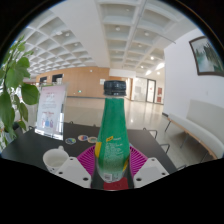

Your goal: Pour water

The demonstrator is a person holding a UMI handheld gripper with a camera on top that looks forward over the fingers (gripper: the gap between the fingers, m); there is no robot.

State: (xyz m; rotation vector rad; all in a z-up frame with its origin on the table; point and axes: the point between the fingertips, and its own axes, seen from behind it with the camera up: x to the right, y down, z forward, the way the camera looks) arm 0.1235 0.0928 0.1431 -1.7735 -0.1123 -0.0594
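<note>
A green bottle (113, 135) with a green cap is pinched upright between the pink pads (90, 160) of the hand-held gripper (112, 168), pressed in on both sides. It's held over a dark bench (45, 142), with a white cup (57, 155) seen just left of the fingers. A leafy plant (14, 90) and a sign (50, 108) are parked further back on the left.

Dark table (40, 146) carries everything. On it: green bottle (113, 135) with a green cap, upright, near the table's front between the gripper's fingers; white cup (55, 157) just left of the bottle; upright sign (50, 108) further back beside a leafy plant (14, 95).
</note>
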